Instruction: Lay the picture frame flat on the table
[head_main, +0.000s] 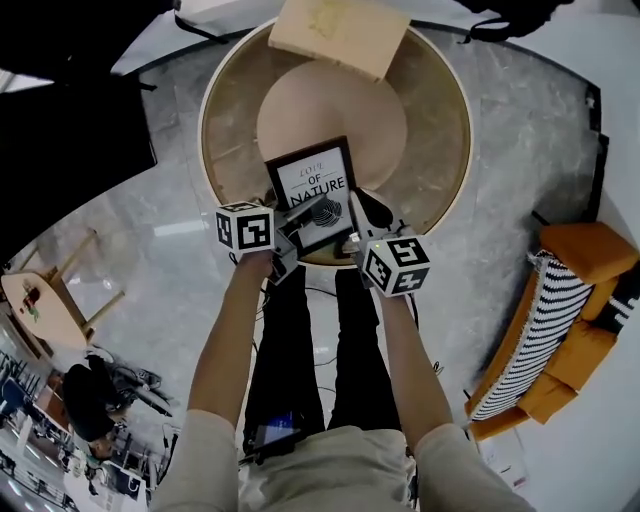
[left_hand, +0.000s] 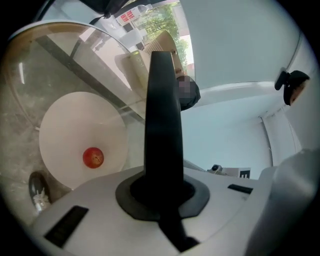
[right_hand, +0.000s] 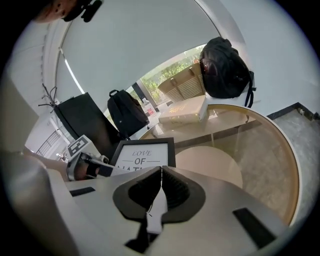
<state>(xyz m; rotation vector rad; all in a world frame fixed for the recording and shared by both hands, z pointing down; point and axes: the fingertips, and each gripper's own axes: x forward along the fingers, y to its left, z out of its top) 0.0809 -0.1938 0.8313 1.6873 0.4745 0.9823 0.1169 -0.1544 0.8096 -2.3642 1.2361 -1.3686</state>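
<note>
A black picture frame (head_main: 315, 185) with "LOVE OF NATURE" print stands tilted back near the front rim of the round glass table (head_main: 445, 95). My left gripper (head_main: 300, 222) is at the frame's lower left, shut on its edge. In the left gripper view that edge shows as a dark upright bar (left_hand: 162, 125) rising from the left gripper (left_hand: 162, 190). My right gripper (head_main: 362, 215) hovers by the frame's lower right corner, shut on nothing. In the right gripper view, the frame (right_hand: 145, 152) stands just beyond the right gripper (right_hand: 160, 172).
A cardboard box (head_main: 340, 35) lies at the table's far edge, with a black backpack (right_hand: 225, 70) behind it. Under the glass is a round beige base (head_main: 330, 120). A small red ball (left_hand: 93, 157) shows over that base. An orange sofa (head_main: 570, 320) stands at the right.
</note>
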